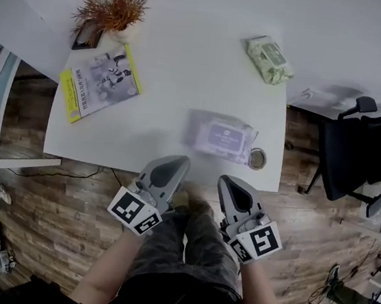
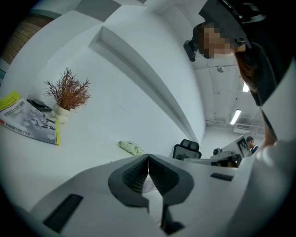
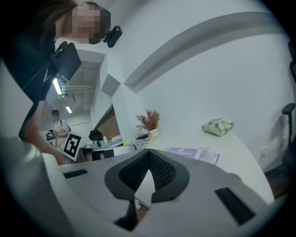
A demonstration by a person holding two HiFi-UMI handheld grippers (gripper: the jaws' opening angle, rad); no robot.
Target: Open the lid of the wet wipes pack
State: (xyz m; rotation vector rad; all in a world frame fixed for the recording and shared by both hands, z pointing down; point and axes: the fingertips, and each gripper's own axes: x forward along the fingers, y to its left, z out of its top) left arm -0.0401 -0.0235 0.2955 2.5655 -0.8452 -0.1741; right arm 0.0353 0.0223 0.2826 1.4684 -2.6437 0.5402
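Note:
The purple wet wipes pack (image 1: 223,137) lies flat near the front edge of the white table (image 1: 188,58), with its lid down. In the right gripper view the purple pack (image 3: 189,152) lies just beyond the jaws. My left gripper (image 1: 179,161) hovers at the table's front edge, left of and below the pack, shut with nothing between its jaws. My right gripper (image 1: 227,182) is just off the front edge below the pack, also shut and empty. In their own views the left gripper (image 2: 148,160) and right gripper (image 3: 149,153) show their pads meeting.
A green wipes pack (image 1: 271,58) lies at the far right of the table. A yellow-edged book (image 1: 101,82), a dried plant in a pot (image 1: 116,1) and a dark flat object (image 1: 86,34) sit at the left. A small round object (image 1: 257,159) lies beside the purple pack. A black office chair (image 1: 362,155) stands to the right.

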